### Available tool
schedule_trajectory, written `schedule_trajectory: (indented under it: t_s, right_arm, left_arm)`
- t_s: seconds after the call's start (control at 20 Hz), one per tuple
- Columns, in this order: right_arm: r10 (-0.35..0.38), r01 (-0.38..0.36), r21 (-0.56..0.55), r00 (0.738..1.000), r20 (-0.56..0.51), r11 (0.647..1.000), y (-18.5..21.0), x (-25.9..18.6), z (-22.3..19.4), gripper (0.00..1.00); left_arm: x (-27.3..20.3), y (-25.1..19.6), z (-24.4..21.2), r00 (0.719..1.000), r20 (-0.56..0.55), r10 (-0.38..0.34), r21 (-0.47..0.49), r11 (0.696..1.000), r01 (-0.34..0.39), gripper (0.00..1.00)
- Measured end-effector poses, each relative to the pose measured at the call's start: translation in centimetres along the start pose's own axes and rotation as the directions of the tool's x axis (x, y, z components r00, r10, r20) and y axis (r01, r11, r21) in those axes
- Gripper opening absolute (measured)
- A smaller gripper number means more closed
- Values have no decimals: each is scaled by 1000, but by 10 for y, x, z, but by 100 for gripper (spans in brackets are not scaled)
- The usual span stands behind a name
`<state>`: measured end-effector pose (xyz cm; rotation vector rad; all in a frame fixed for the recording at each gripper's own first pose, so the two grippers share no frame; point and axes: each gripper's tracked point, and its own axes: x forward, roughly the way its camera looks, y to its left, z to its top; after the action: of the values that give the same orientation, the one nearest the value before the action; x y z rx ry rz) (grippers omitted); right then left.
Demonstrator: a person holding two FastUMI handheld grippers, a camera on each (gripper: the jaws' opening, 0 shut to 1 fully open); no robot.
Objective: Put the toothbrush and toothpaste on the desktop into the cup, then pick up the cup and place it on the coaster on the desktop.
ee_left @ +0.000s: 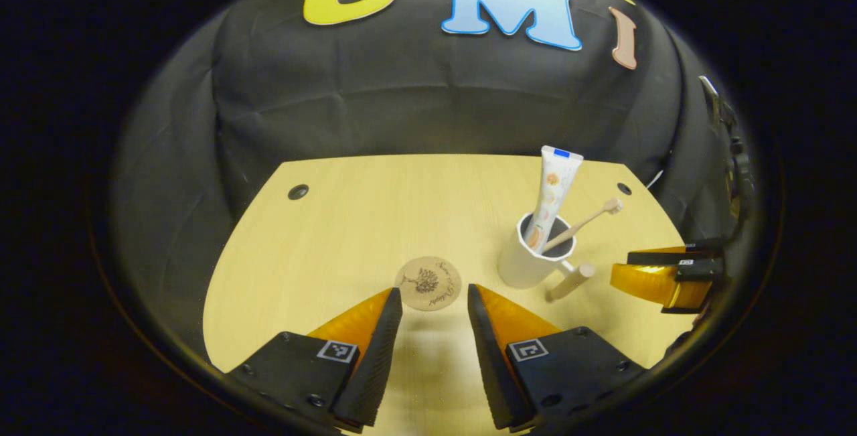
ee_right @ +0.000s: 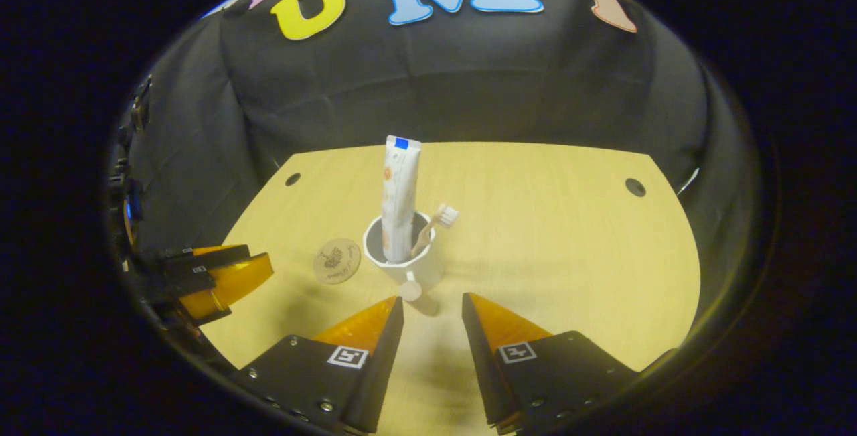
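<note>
A white cup with a wooden handle stands upright on the wooden desktop. In it stand a white toothpaste tube and a wooden toothbrush, head up and leaning right. A round wooden coaster lies left of the cup, just beyond my open left gripper. In the right gripper view the cup sits straight ahead, its handle pointing at my open right gripper, which holds nothing. The tube, brush and coaster show there too.
Each gripper appears in the other's view: the right gripper right of the cup, the left gripper left of the coaster. Small round holes mark the desktop's far corners. Black cloth walls close the back and sides.
</note>
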<state>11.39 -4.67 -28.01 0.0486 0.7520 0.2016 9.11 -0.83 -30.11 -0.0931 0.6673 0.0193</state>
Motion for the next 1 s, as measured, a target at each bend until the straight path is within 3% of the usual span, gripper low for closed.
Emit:
schedule_trajectory:
  t_s: [0.5,0.75,0.8,1.0]
  right_arm:
    - [-8,-29,-227,987,-161,973,11,48,-7,56]
    - [-11,-49,-241,971,-240,969,12,68,-13,56]
    - [-9,-53,-242,969,-248,969,13,72,-14,52]
    - [-18,-60,-267,960,-280,962,14,83,-22,55]
  left_arm:
    - [-13,23,-23,998,-30,51,-50,997,-53,67]
    - [-20,39,-35,995,-54,80,-84,993,-84,68]
    - [-20,41,-38,995,-59,84,-92,992,-89,67]
    - [-25,51,-47,992,-77,102,-116,987,-110,67]
